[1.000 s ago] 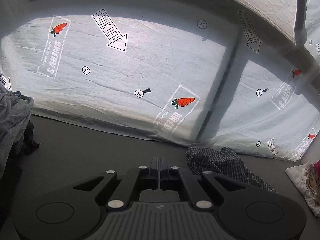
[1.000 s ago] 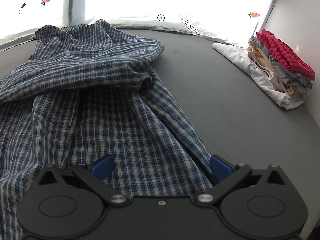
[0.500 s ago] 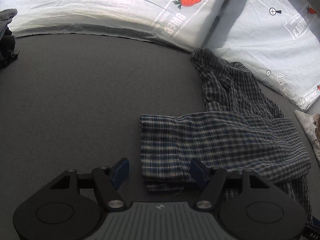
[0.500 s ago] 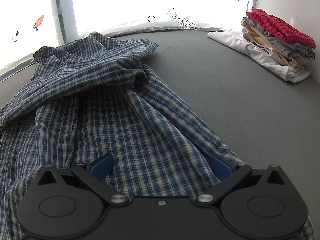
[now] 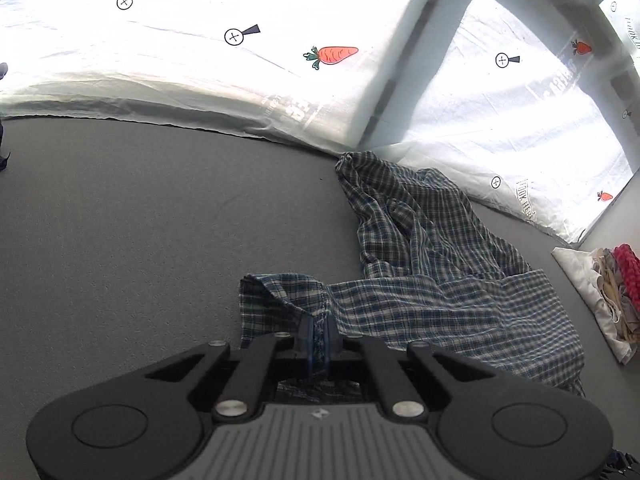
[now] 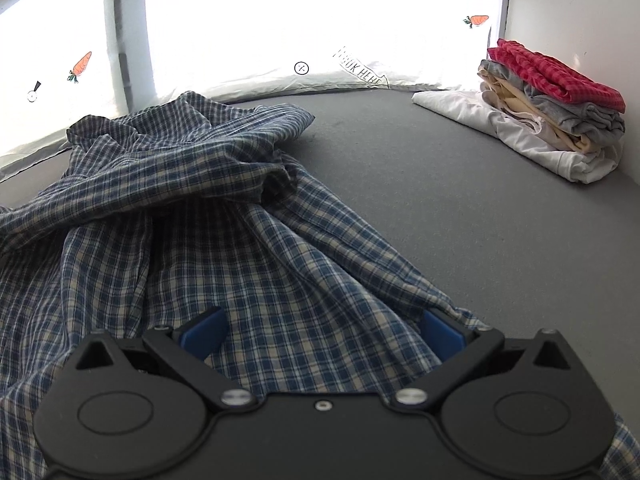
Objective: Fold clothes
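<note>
Blue pads of the left gripper (image 5: 319,338) pinched tight on a fold of the plaid shirt (image 5: 440,308) near its cuff end, a narrow strip of checked cloth squeezed upright between them. Sleeve bunched and lifted a little at the pinch, running from there to the right across the grey mat (image 5: 140,220). Right gripper (image 6: 324,334) spread wide over the same plaid shirt (image 6: 180,208), blue pads (image 6: 202,330) well apart, cloth lying flat between them and not pressed by either. Right-hand pad close beside the shirt's edge where it meets bare mat (image 6: 460,208). Body of the shirt crumpled in loose ridges toward the far corner, one heap of it up against the bottom of the white printed sheet (image 5: 180,60). Sheet marked with orange carrots (image 5: 332,55), circled crosses and a "look here" arrow (image 6: 360,70), hung as a bright backdrop on two sides of the mat. Stack of folded clothes (image 6: 560,120) at the right, well apart from the shirt, against a plain white wall (image 6: 572,12): red checked piece on top, grey and cream ones under it, white one at the bottom. Same stack (image 5: 608,292) at the right edge in the left wrist view. Dark scrap of cloth (image 5: 3,152) barely showing at the far left edge, too little to name.
</note>
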{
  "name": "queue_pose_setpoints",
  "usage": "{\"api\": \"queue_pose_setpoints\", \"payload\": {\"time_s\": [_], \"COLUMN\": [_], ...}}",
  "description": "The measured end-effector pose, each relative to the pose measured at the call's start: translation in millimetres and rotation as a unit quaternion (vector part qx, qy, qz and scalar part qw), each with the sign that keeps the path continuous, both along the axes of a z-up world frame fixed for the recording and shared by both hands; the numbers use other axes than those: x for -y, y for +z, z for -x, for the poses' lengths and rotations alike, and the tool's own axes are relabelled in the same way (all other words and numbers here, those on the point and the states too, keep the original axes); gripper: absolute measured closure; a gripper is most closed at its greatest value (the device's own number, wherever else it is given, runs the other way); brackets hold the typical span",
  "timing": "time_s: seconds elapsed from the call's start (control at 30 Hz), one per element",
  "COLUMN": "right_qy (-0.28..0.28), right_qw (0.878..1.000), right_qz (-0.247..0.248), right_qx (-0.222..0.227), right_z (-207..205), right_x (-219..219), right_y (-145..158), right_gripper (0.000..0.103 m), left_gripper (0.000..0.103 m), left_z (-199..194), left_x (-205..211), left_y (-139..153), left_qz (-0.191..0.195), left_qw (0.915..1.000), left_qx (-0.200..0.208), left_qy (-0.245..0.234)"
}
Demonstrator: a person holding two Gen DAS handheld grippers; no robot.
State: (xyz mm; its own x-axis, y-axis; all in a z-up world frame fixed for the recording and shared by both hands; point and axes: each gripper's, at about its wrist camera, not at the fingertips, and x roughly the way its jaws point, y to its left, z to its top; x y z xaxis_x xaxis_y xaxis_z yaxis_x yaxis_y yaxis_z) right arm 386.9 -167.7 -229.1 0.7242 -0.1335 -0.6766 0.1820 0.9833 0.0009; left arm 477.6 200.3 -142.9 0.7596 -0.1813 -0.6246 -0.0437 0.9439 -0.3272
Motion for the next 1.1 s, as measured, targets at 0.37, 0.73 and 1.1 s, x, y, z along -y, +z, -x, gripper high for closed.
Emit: {"api": "queue_pose_setpoints", "payload": {"time_s": [0.37,0.73,1.1], "right_qy": [0.089,0.139,0.126], "right_qw": [0.993,0.986,0.989], "right_qz": [-0.008,0.046,0.039], "right_qx": [-0.078,-0.084,-0.063], "right_z": [-19.5,-22.3,-25.0], "right_x": [-14.2,-41.1,-25.4], "right_y": [33.1,30.5,34.5], "right_gripper": [0.000,0.000,0.000], "left_gripper": [0.099,0.099,0.089], "left_z": [-12.1,4.7,44.1], "left_x": [-42.3,-78.9,-113.6], "left_y": [82.4,65.2,-18.8], "left_qz": [0.024,0.013,0.028], "left_qw": [0.9899,0.9866,0.9721], "left_qx": [0.127,0.099,-0.070], "left_qy": [0.058,0.129,0.222]}}
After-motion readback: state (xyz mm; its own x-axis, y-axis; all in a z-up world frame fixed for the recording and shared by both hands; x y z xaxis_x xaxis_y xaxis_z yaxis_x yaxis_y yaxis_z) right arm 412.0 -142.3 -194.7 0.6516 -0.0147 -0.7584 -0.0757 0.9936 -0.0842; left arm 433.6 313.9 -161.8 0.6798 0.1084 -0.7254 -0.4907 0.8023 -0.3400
